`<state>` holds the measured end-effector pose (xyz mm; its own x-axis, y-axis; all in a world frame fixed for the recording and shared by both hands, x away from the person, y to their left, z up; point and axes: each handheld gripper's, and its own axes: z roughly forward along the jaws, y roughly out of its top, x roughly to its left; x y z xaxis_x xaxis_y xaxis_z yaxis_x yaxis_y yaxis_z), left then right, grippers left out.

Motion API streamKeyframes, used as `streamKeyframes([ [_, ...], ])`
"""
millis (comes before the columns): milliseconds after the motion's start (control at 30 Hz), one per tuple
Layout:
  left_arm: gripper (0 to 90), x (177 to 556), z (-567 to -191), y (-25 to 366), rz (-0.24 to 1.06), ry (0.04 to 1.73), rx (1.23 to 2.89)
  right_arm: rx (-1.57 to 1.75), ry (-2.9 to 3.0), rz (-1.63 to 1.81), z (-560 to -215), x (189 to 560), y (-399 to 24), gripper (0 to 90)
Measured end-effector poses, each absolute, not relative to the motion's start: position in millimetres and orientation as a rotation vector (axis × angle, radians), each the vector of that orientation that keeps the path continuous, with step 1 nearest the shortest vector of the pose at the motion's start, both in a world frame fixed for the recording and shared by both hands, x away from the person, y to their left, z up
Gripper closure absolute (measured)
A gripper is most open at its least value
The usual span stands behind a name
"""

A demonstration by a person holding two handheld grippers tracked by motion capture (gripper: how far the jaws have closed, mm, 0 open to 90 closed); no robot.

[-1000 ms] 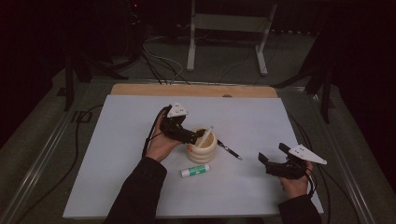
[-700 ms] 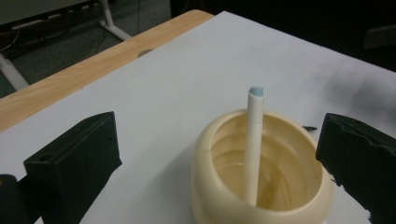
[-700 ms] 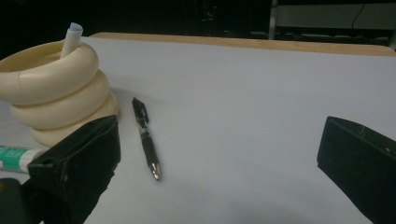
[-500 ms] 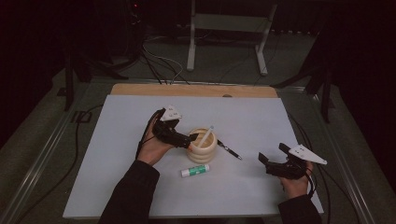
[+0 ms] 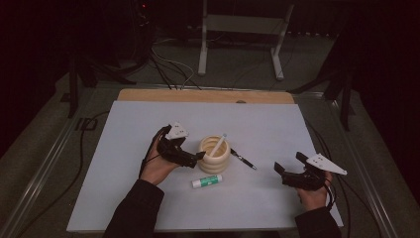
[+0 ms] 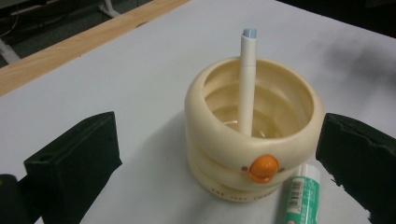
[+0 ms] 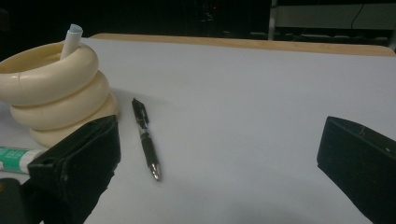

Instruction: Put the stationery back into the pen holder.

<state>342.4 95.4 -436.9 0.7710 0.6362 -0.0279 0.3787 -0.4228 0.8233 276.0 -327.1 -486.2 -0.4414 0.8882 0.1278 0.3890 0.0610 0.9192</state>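
**Me:** Hovering my left hand-held gripper [image 5: 198,156] right at the cream pen holder [image 5: 214,154], jaws spread wide and gripping nothing. Its tips sit just beside the holder's left wall; I can't tell if they touch it.

**Caller:** What's in the holder?

**Me:** One white pen [image 6: 246,81], leaning against the rim with its pale blue end poking up above it. The holder is a stack of three rounded rings, standing upright near the middle of the white tabletop [image 5: 124,148]. From the left gripper view there's an orange knob [image 6: 263,168] on its front wall, with the holder between my two black jaws and a little ahead of them.

**Caller:** And what's lying around it?

**Me:** A glue stick [image 5: 207,181] with a green label lies on its side just in front of the holder, nearer to me. A black pen [image 5: 243,159] lies flat just to the holder's right, apart from it, tip pointing away from it.

**Caller:** Your right hand?

**Me:** My right hand-held gripper [image 5: 284,172] sits low near the tabletop's right front, well apart from the holder, jaws wide and empty too. Its own view has the black pen ahead between the jaws, the holder off to the left, and a wooden strip [image 5: 205,95] along the far edge.
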Motion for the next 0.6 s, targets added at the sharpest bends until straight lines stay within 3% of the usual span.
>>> streamKeyframes([
  [600,0.1,328.0,-457.9,101.1,0.334,0.785,2.091,1.268,1.867,1.365,-486.2,276.2,-327.1,0.0],
])
